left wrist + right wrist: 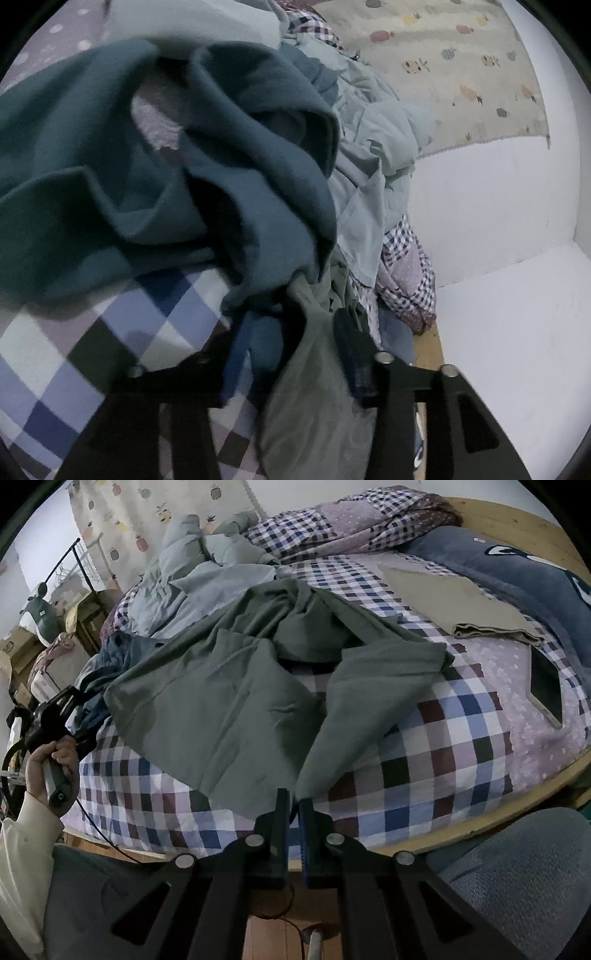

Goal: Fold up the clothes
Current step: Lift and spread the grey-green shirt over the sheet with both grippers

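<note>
we saw a bed (pixel 424 746) under a checked cover, wooden rim showing. on it lay a grey-green garment (pixel 229 686) spread rumpled, a folded tan cloth (pixel 465 609), pale blue clothes (pixel 207 579) heaped, and a dark blue pillow (pixel 517 572).

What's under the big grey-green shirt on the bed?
Under the grey-green shirt lies the checked bedspread, showing all around it and through a gap in the middle. Anything else beneath is covered. The right gripper pinches its near corner.

Checked bedsheet (pixel 424 738); navy pillow (pixel 517 576); fruit-print curtain (pixel 443 55).
</note>
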The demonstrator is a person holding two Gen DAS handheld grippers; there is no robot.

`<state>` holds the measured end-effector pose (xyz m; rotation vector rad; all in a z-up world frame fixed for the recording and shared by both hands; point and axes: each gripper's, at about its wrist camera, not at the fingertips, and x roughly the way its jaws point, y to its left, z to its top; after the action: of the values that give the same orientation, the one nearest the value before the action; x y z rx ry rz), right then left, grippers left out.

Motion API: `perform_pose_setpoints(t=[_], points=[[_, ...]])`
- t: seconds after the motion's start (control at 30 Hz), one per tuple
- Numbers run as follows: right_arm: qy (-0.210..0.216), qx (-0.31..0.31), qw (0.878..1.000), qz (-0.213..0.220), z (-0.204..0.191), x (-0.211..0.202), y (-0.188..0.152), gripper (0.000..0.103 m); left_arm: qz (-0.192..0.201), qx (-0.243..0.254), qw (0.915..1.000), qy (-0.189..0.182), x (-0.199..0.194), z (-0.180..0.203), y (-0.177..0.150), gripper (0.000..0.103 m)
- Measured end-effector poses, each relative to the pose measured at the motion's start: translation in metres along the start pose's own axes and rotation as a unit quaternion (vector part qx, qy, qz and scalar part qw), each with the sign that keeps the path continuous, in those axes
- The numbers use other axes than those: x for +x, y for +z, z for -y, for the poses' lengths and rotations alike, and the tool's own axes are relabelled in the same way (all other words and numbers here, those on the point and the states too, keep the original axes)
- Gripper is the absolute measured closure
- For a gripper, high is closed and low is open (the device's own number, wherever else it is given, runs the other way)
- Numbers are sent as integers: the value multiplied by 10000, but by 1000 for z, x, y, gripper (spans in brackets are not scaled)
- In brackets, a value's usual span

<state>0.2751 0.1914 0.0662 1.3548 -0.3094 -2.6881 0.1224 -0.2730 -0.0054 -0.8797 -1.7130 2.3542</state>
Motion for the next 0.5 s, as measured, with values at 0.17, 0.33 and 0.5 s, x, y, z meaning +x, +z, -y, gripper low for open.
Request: perform_pose_setpoints(t=[0.17, 0.33, 0.5], points=[[137, -132, 9998, -29, -6, 6, -4, 98, -393, 508, 9977, 203, 2, 10, -17, 45], [268, -188, 9995, -12, -10, 8, -5, 98, -723, 982, 9919, 353, 10, 20, -40, 37], [343, -127, 9993, -23, -8, 9, -7, 98, -930, 1220, 9874, 390, 18, 27, -56, 33]])
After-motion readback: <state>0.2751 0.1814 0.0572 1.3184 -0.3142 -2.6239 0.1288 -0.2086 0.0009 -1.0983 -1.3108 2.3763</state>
